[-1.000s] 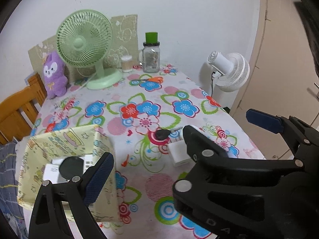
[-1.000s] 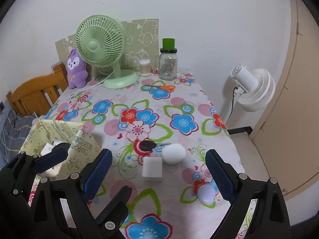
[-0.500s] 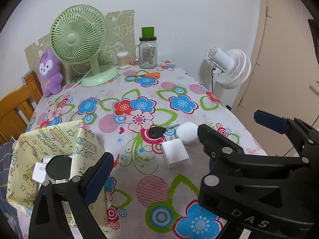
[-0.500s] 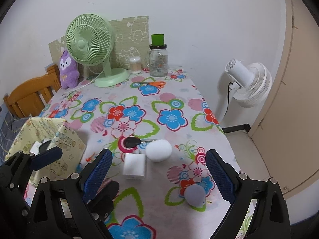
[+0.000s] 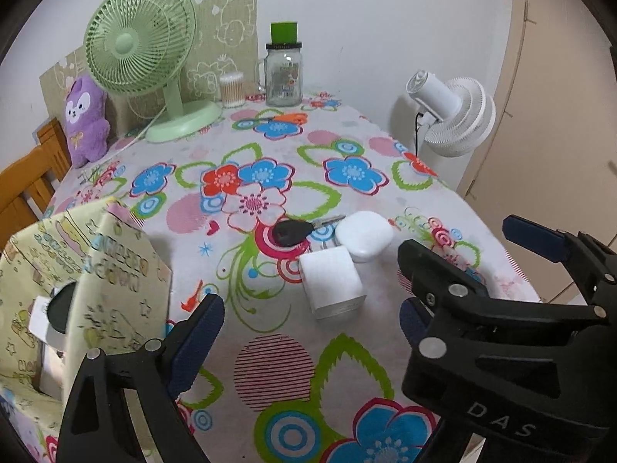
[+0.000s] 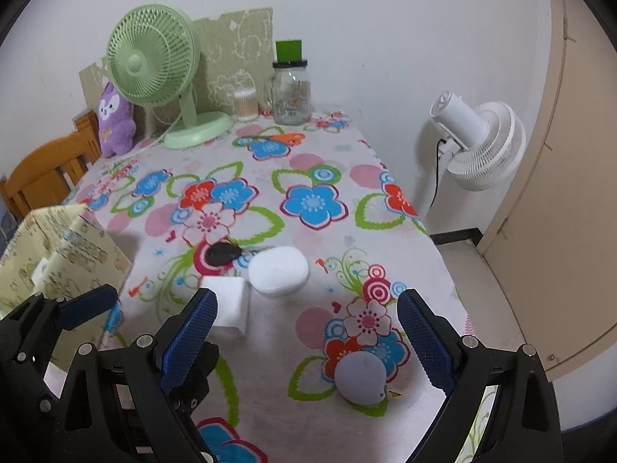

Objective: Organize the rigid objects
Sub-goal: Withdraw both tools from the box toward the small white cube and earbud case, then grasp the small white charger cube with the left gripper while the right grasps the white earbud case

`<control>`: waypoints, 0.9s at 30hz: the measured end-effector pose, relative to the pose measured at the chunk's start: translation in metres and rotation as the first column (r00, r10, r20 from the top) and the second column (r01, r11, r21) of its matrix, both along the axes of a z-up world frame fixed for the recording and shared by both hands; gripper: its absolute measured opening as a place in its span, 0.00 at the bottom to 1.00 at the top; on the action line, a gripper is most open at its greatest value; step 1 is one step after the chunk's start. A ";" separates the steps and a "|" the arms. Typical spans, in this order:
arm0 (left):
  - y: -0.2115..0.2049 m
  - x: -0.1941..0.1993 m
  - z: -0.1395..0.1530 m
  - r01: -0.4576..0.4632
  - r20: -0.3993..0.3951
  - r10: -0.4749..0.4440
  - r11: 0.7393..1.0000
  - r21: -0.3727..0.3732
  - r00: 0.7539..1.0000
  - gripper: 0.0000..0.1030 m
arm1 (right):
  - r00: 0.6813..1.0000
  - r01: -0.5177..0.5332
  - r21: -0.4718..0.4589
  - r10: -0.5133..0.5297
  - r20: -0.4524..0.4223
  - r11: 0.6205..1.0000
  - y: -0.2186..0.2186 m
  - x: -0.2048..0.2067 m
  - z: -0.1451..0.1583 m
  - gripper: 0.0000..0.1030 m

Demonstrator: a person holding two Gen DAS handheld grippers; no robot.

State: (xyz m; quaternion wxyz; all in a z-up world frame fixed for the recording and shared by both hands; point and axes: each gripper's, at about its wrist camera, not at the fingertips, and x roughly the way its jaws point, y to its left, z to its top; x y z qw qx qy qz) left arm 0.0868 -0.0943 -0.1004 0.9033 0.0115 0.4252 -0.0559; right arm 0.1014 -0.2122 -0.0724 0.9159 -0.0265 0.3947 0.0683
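Note:
A white cube charger (image 5: 331,283) (image 6: 227,306), a white oval case (image 5: 364,235) (image 6: 278,270) and a black car key (image 5: 291,231) (image 6: 223,252) lie close together on the flowered tablecloth (image 5: 270,351). A lilac-grey round thing (image 6: 360,382) lies near the front right edge. My left gripper (image 5: 304,332) (image 6: 142,332) hangs above the cloth with its jaws closing; the cube sits just ahead of the gap and no pad touches it. My right gripper (image 6: 306,341) (image 5: 478,250) stands open, with the round thing lying in view between its fingers, untouched.
A yellow patterned fabric box (image 5: 96,270) (image 6: 58,247) at the left holds a black disc and white boxes. At the back stand a green fan (image 5: 142,38), a purple plush (image 5: 85,115), a glass jar (image 5: 283,73) and a cotton-swab pot (image 5: 231,90). A white fan (image 6: 482,139) stands beside the table.
Both grippers have sunk towards the table and moved a little forward. The cube, case and key now look larger and nearer. Nothing was taken hold of.

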 end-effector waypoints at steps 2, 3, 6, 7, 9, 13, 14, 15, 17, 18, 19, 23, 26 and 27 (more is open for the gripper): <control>-0.001 0.002 -0.007 0.000 -0.011 0.000 1.000 -0.001 1.000 0.90 | 1.000 -0.002 0.001 0.002 -0.019 1.000 -0.002 0.002 -0.007 0.93; -0.001 0.004 -0.011 -0.001 -0.018 0.001 1.000 -0.003 1.000 0.90 | 1.000 0.003 -0.001 -0.003 -0.026 1.000 -0.003 0.003 -0.010 0.93; -0.002 0.007 -0.020 -0.007 -0.029 0.007 1.000 -0.008 1.000 0.90 | 0.999 0.018 -0.004 -0.018 -0.040 1.000 -0.006 0.005 -0.019 0.93; -0.002 0.007 -0.022 -0.008 -0.032 0.008 1.000 -0.009 0.999 0.90 | 0.999 0.022 -0.004 -0.023 -0.040 1.000 -0.007 0.005 -0.021 0.93; -0.003 0.009 -0.027 -0.012 -0.034 0.012 1.000 -0.005 0.999 0.90 | 0.999 0.028 -0.005 -0.028 -0.041 1.000 -0.008 0.006 -0.025 0.93; -0.005 0.014 -0.034 -0.027 -0.030 0.027 1.000 0.003 0.999 0.88 | 0.998 0.030 -0.014 -0.031 -0.048 0.999 -0.010 0.009 -0.033 0.93; -0.005 0.016 -0.036 -0.026 -0.038 0.026 1.000 0.000 0.999 0.86 | 0.998 0.032 -0.016 -0.032 -0.055 0.999 -0.011 0.012 -0.035 0.93; -0.005 0.018 -0.038 -0.027 -0.046 0.027 1.000 -0.004 0.999 0.85 | 0.998 0.031 -0.016 -0.032 -0.060 0.999 -0.011 0.014 -0.036 0.93; -0.006 0.022 -0.040 -0.034 -0.047 0.034 0.999 -0.006 0.998 0.85 | 0.997 0.032 -0.011 -0.032 -0.068 0.999 -0.011 0.018 -0.039 0.93; -0.006 0.023 -0.040 -0.038 -0.045 0.038 0.999 -0.005 0.998 0.85 | 0.997 0.032 -0.010 -0.033 -0.071 0.999 -0.011 0.020 -0.040 0.93; -0.006 0.024 -0.041 -0.044 -0.040 0.044 0.999 -0.001 0.998 0.85 | 0.997 0.033 -0.011 -0.033 -0.075 0.999 -0.011 0.022 -0.041 0.93; -0.006 0.031 -0.046 -0.060 -0.050 0.060 0.998 0.006 0.997 0.84 | 0.996 0.031 -0.016 -0.032 -0.084 0.999 -0.010 0.027 -0.044 0.93; -0.006 0.034 -0.047 -0.066 -0.052 0.067 0.998 0.008 0.996 0.81 | 0.995 0.029 -0.019 -0.031 -0.091 0.999 -0.009 0.031 -0.046 0.93; -0.006 0.035 -0.047 -0.067 -0.052 0.067 0.998 0.007 0.996 0.81 | 0.996 0.028 -0.019 -0.030 -0.089 0.999 -0.008 0.032 -0.046 0.93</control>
